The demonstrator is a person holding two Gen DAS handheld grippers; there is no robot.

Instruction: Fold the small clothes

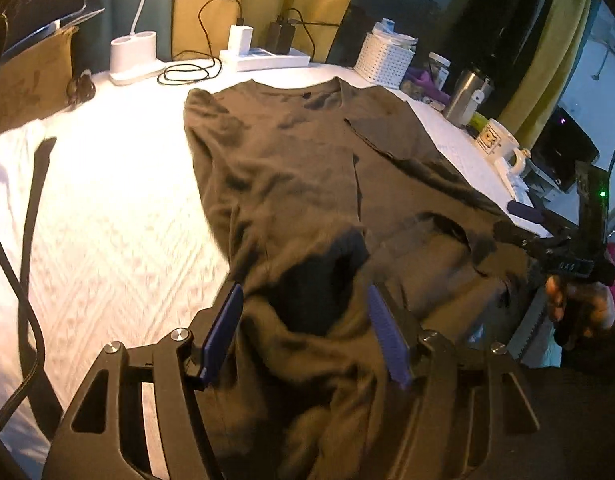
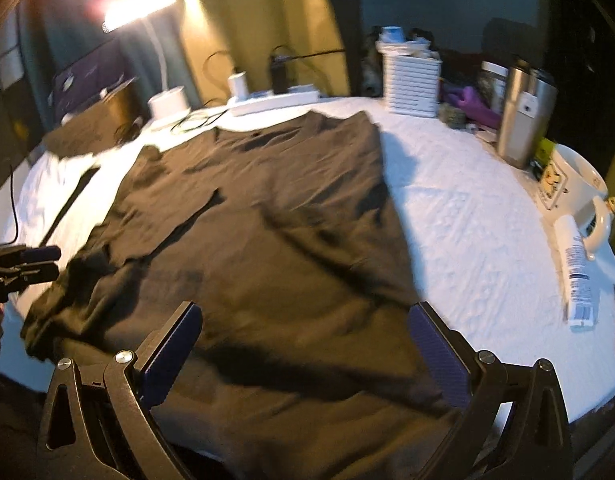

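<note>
A dark olive-brown T-shirt [image 1: 291, 168] lies on the white quilted table, collar at the far end, one side folded in over the body. Its near hem is bunched and raised. My left gripper [image 1: 305, 312] is open, its blue pads on either side of the bunched hem fabric. In the right wrist view the shirt [image 2: 275, 216] lies spread out, and my right gripper [image 2: 305, 344] is open wide just above its near hem. The left gripper [image 2: 31, 262] shows at the far left beside the bunched corner. The right gripper [image 1: 547, 236] shows at the right edge of the left wrist view.
Along the far edge stand a white lamp base [image 1: 132, 56], a power strip with chargers [image 1: 263, 56] and a white basket [image 1: 383, 58]. On the right are a steel tumbler [image 2: 523, 112], a white mug [image 2: 575, 188] and a white tube [image 2: 577, 276]. A cable [image 1: 11, 280] hangs at left.
</note>
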